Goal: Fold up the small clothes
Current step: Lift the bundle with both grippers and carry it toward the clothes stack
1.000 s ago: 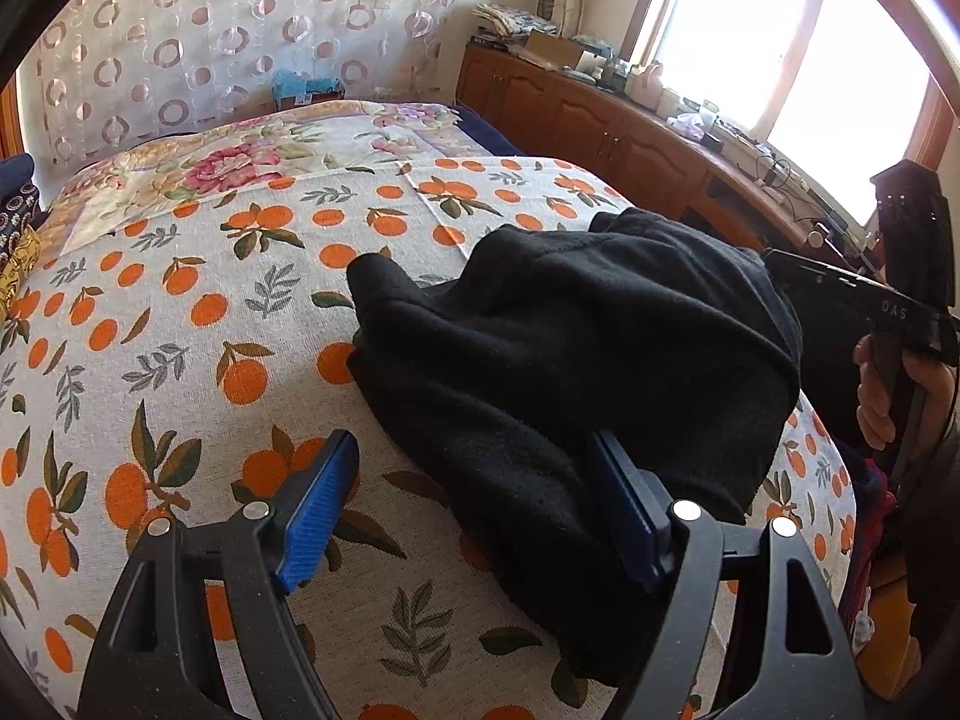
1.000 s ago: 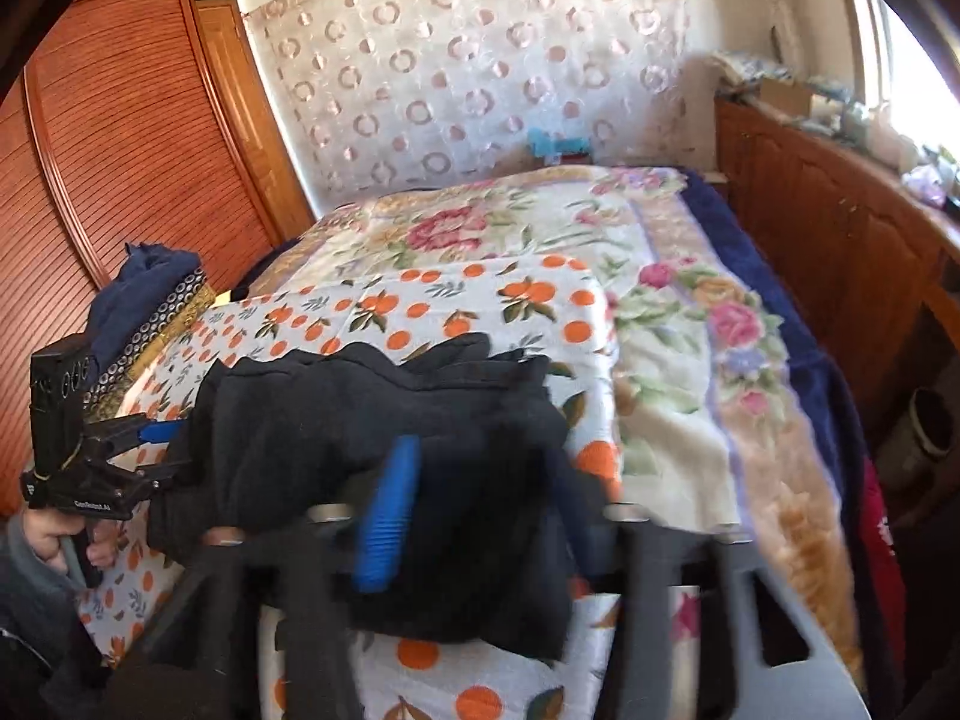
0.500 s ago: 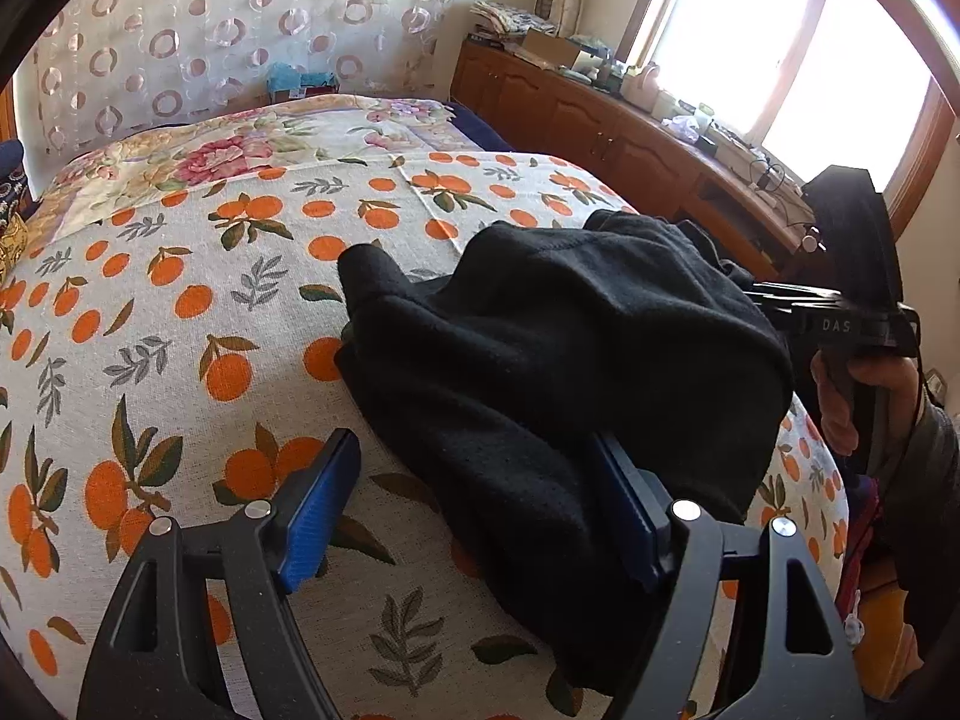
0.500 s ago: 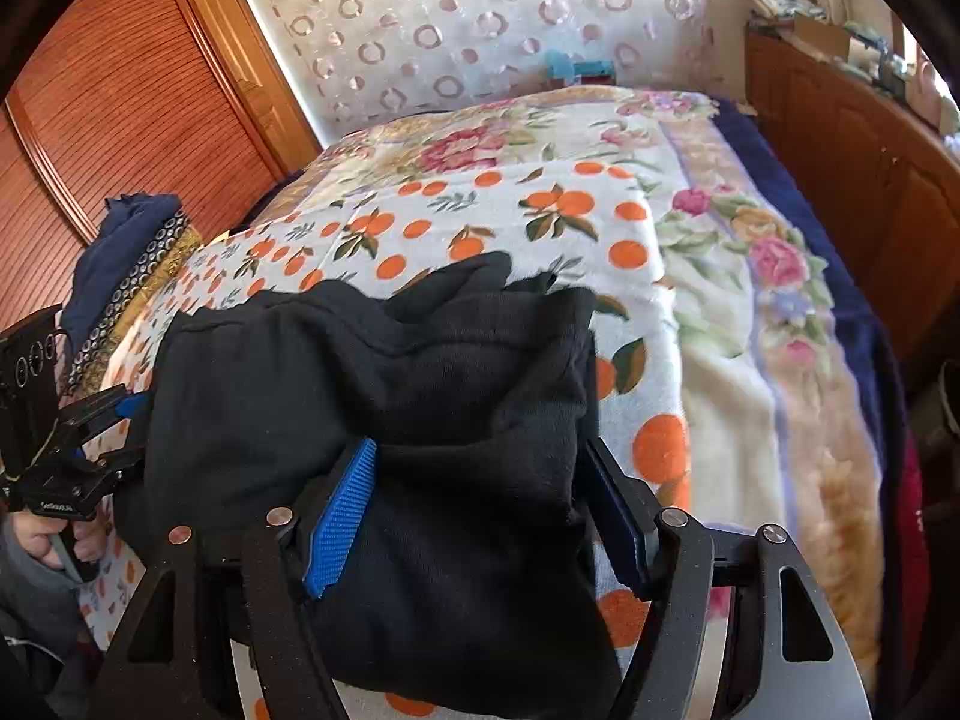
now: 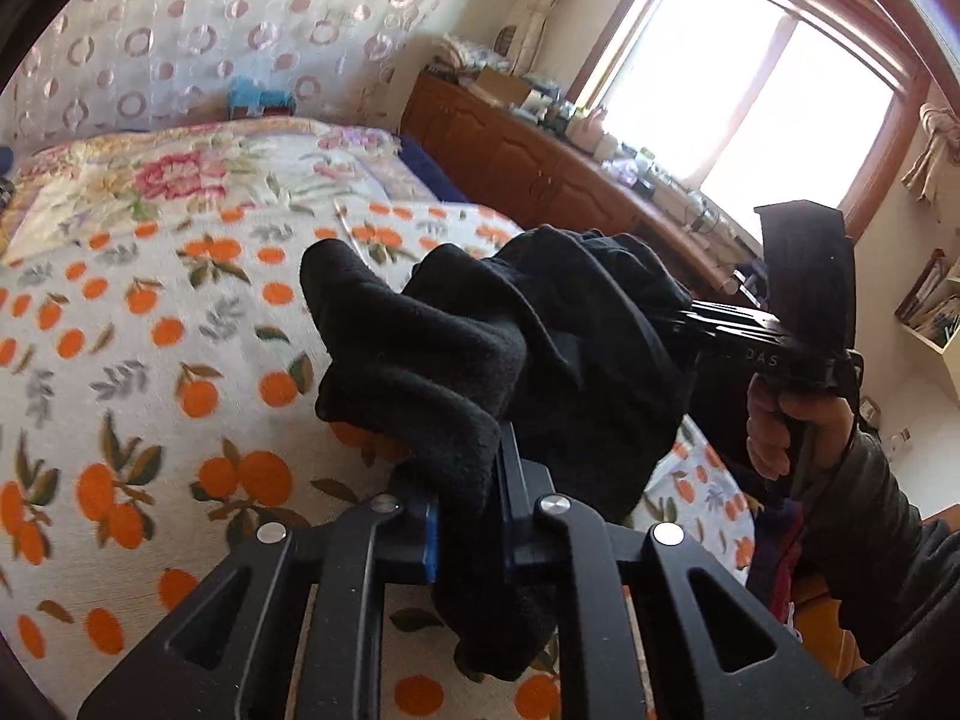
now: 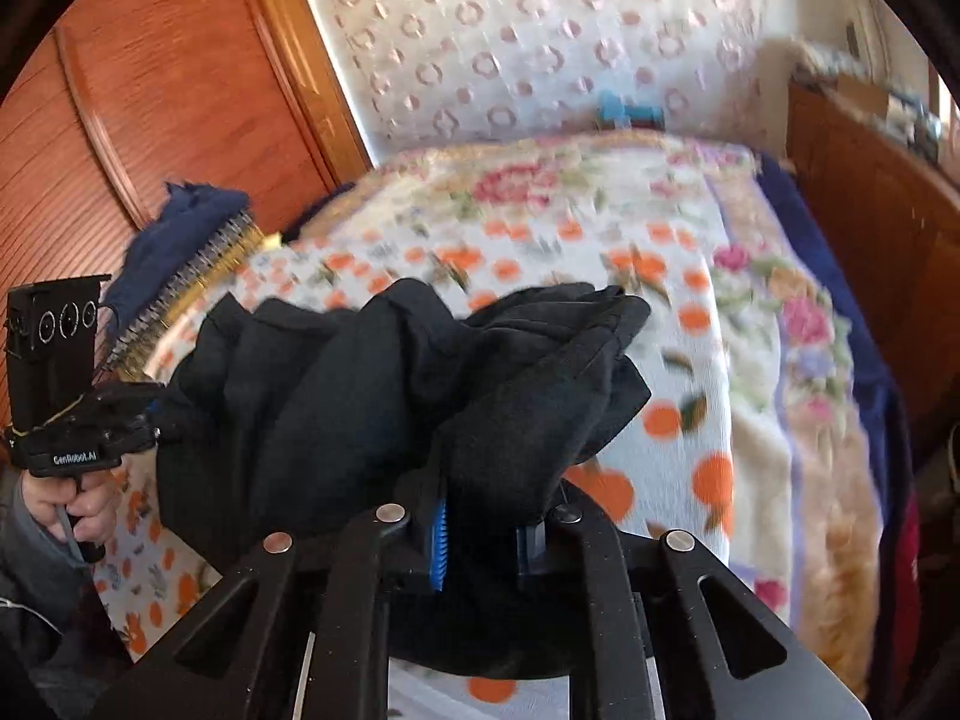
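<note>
A black fleece garment (image 5: 510,348) hangs bunched between my two grippers, lifted off the orange-print bedspread (image 5: 150,360). My left gripper (image 5: 468,534) is shut on one edge of it, cloth pinched between its blue pads. My right gripper (image 6: 480,534) is shut on the opposite edge of the garment (image 6: 390,396). In the left wrist view the right gripper's body (image 5: 780,348) shows at the right, its fingers hidden in the cloth. In the right wrist view the left gripper's body (image 6: 66,420) shows at the far left.
A floral blanket (image 6: 780,360) covers the far and right side of the bed. Folded dark blue and patterned cloth (image 6: 180,264) lies at the bed's left. A wooden wardrobe (image 6: 150,90) stands at the left, a low wooden cabinet (image 5: 540,168) under the window.
Both grippers have shut on the black garment's edges and lifted it off the bed. It was lying flat between open jaws before.
</note>
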`<action>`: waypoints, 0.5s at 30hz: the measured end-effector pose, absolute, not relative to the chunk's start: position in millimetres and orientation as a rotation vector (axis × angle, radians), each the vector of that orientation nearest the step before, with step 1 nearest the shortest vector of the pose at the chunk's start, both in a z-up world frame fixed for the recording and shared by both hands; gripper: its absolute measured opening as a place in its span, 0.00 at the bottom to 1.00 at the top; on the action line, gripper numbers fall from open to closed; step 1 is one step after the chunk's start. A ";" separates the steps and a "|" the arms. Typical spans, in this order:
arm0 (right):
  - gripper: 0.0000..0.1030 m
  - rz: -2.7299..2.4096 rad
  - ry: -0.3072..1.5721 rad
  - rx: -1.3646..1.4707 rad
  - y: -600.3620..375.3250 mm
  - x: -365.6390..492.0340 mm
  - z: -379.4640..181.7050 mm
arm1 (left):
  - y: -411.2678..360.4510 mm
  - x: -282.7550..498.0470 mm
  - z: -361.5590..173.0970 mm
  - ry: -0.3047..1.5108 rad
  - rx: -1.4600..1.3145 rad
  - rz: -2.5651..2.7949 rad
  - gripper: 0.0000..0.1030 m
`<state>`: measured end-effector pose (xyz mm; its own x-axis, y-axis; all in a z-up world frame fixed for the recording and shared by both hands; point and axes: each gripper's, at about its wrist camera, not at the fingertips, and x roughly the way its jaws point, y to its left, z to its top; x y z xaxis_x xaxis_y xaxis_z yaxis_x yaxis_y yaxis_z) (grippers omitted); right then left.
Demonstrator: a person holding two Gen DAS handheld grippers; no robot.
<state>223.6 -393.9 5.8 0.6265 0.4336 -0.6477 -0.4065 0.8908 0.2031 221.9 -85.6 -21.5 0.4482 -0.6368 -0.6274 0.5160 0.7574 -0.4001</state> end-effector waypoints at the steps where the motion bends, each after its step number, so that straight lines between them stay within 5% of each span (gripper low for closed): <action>1: 0.14 0.490 0.732 0.029 -388.8 221.2 13.7 | -79.4 219.0 -14.8 0.823 -0.158 -0.710 0.15; 15: 0.13 0.790 0.506 -0.182 -189.0 274.7 122.6 | 131.0 181.1 78.2 0.549 -0.242 -0.364 0.15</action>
